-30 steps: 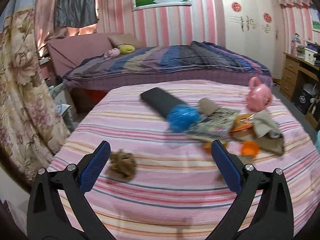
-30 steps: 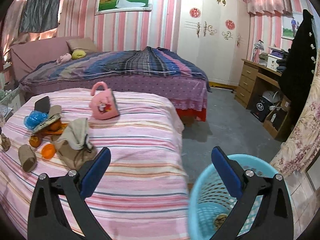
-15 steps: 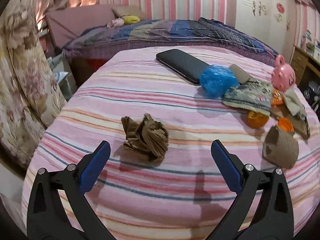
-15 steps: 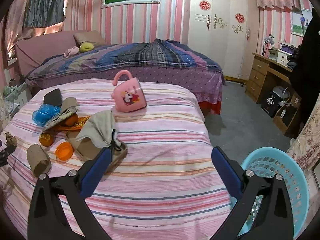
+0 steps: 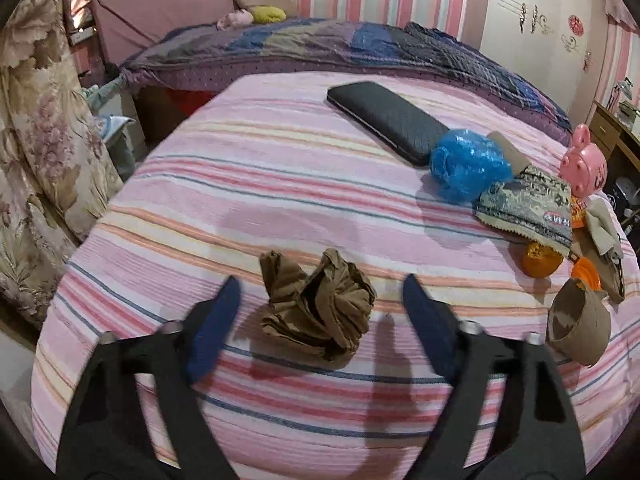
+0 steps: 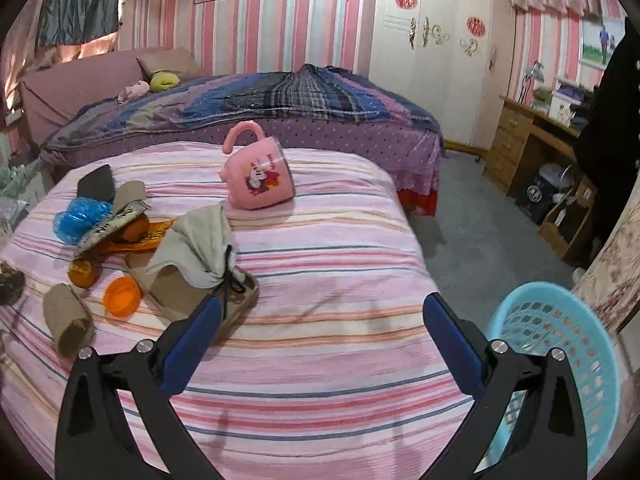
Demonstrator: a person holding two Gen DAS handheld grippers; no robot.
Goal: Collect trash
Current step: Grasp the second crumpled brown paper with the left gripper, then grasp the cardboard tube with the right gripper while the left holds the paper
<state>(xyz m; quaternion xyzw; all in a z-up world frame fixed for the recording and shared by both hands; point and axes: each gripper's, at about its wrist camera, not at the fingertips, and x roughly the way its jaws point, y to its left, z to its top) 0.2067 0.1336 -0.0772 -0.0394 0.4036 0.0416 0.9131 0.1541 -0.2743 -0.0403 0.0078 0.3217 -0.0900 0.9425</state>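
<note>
A: Wad of crumpled brown paper [image 5: 316,312] sits on the striped bedspread [image 5: 280,184], straight ahead of the left gripper [image 5: 320,308], between its spread fingers, neither touching it.

B: Jaws?

A: Left spread wide, empty. Right gripper [image 6: 320,320] also wide, empty, over bare bedspread.

B: Which is nearer?

A: Left, clearly. From the right view the wad is only a sliver at the far left edge. Long axis roughly crosswise to the fingers, I'd judge.

B: Bin?

A: Blue basket [image 6: 560,364] on the floor, right side.

Left claw [image 5: 322,294] spread wide around crumpled brown paper [image 5: 318,310], striped bedspread [image 5: 280,184] beneath
</note>
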